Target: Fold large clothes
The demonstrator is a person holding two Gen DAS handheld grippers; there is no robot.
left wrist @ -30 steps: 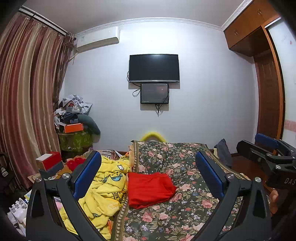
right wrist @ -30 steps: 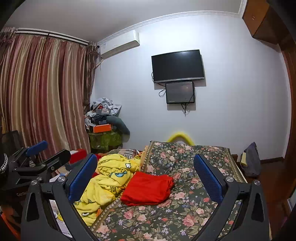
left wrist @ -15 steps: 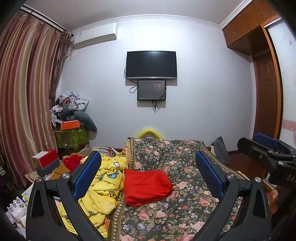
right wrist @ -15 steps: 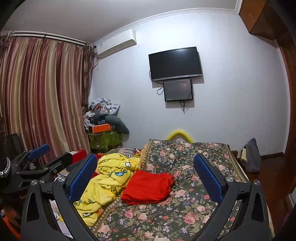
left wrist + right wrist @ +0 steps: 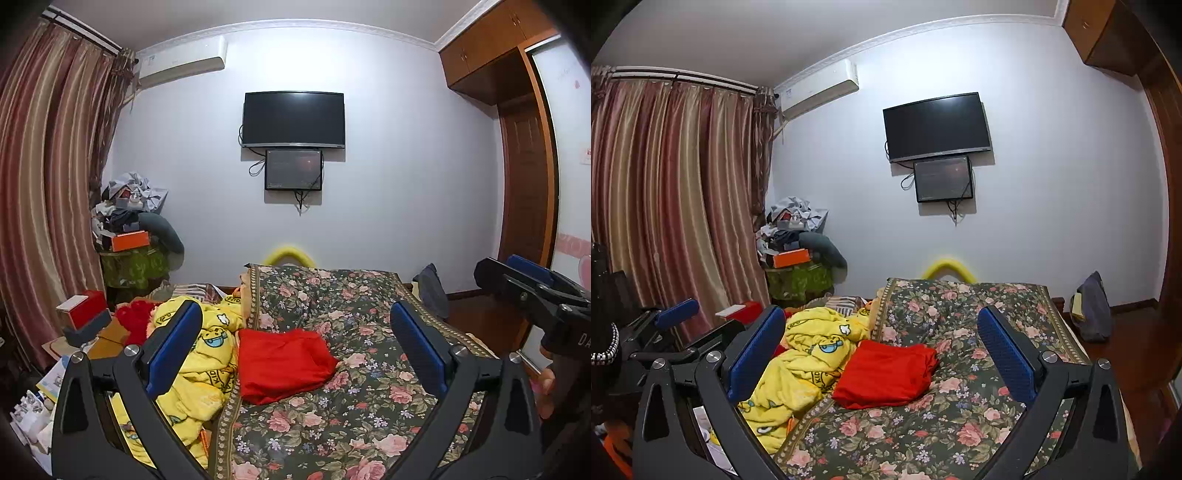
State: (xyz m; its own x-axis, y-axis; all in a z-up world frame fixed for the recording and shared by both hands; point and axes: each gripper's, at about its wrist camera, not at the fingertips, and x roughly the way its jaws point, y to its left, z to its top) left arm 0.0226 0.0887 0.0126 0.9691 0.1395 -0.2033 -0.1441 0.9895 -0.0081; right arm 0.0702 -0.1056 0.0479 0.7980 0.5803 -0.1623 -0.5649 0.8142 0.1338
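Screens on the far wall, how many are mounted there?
2. A large black TV hangs on the white wall beyond the bed, and a smaller dark screen sits directly beneath it, cables dangling. Both look switched off. None seems hidden.

both tools are held level, side by side. the left tool (image 5: pixel 295 347) has its jaws wide apart, holding nothing. the right tool (image 5: pixel 881 347) is the same.

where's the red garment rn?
The folded red garment lies on the floral bedspread, left of centre in both wrist views, its left edge against the crumpled yellow blanket.
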